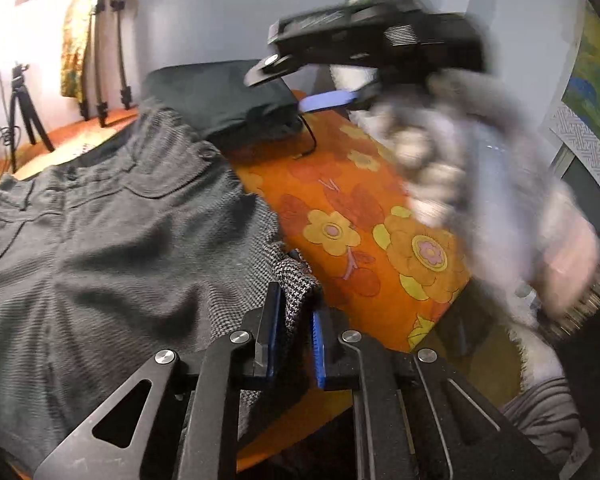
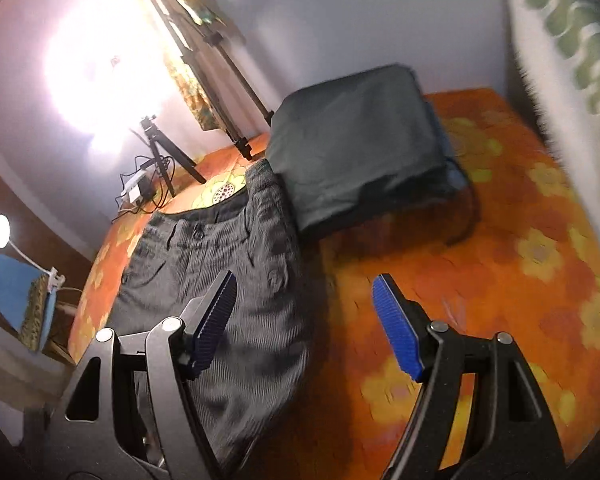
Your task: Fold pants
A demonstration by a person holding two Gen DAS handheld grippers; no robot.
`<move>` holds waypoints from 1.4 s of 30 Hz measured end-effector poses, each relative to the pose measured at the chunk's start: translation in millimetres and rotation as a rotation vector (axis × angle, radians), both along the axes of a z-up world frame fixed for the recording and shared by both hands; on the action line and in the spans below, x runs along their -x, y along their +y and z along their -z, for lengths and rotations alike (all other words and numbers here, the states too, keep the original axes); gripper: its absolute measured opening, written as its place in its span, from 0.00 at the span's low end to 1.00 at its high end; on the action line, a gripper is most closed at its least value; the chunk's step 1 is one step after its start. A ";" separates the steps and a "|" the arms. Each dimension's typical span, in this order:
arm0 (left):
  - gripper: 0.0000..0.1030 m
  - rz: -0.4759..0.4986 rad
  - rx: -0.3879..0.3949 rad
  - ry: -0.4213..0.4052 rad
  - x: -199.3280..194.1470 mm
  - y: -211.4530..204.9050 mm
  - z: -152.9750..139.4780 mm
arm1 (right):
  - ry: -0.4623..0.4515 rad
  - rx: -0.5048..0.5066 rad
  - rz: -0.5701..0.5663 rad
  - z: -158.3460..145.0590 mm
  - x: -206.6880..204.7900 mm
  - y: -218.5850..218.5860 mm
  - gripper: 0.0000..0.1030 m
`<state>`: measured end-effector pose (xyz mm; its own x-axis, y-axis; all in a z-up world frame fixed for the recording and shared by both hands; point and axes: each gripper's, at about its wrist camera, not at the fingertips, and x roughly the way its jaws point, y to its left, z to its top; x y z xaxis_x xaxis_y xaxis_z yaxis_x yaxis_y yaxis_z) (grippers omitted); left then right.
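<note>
Grey corduroy pants (image 1: pixel 112 240) lie on an orange flowered cloth, waistband at the far end. My left gripper (image 1: pixel 294 320) is shut on a bunched edge of the pants (image 1: pixel 296 280) near the front. My right gripper (image 2: pixel 304 320) is open and empty, held above the pants (image 2: pixel 236 280) and the cloth. It shows blurred in the left wrist view (image 1: pixel 300 88), held in a hand high at the right.
A folded dark garment stack (image 1: pixel 220 96) lies beyond the pants, also in the right wrist view (image 2: pixel 356 140). The orange flowered cloth (image 2: pixel 480 280) covers the surface. Tripods (image 2: pixel 160 152) and cables stand at the far left. A patterned pillow (image 2: pixel 572 60) is at right.
</note>
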<state>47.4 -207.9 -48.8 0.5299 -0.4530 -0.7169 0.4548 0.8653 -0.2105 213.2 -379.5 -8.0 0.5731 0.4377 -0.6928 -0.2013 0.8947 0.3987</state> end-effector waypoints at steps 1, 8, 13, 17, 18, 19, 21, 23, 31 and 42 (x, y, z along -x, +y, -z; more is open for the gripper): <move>0.11 -0.001 0.004 0.000 0.3 3.0 -0.5 | 0.019 -0.014 -0.007 7.1 -16.0 5.1 0.72; 0.11 -0.009 0.055 0.022 -5.1 23.1 -1.9 | 0.105 -0.039 -0.045 46.5 -83.6 49.6 0.72; 0.11 -0.021 0.077 0.018 -6.2 33.1 -4.1 | 0.115 0.004 -0.084 52.2 -97.2 73.3 0.68; 0.11 -0.037 0.112 0.040 -6.3 44.2 -3.8 | 0.147 0.034 -0.086 58.4 -105.6 79.3 0.57; 0.11 -0.040 0.116 0.040 -5.5 45.9 -4.2 | 0.153 0.034 -0.085 58.9 -107.9 79.3 0.56; 0.11 -0.039 0.117 0.036 -3.8 47.1 -4.8 | 0.160 0.029 -0.084 59.4 -109.3 80.2 0.51; 0.11 -0.036 0.127 0.036 1.0 49.2 -6.6 | 0.170 0.017 -0.088 59.6 -112.1 81.0 0.40; 0.11 -0.029 0.137 0.036 7.1 49.9 -9.2 | 0.178 0.010 -0.088 59.1 -115.2 84.6 0.30; 0.11 -0.032 0.147 0.013 18.6 60.0 -16.1 | 0.158 0.058 -0.072 48.6 -112.0 95.8 0.15; 0.11 -0.129 0.197 -0.003 35.1 120.3 -25.7 | 0.091 0.074 -0.036 9.7 -99.6 123.6 0.13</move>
<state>12.4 -87.6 -23.1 0.5946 -0.5125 -0.6195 0.3443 0.8586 -0.3798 312.8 -255.9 -17.7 0.4910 0.4028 -0.7724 -0.2000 0.9151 0.3501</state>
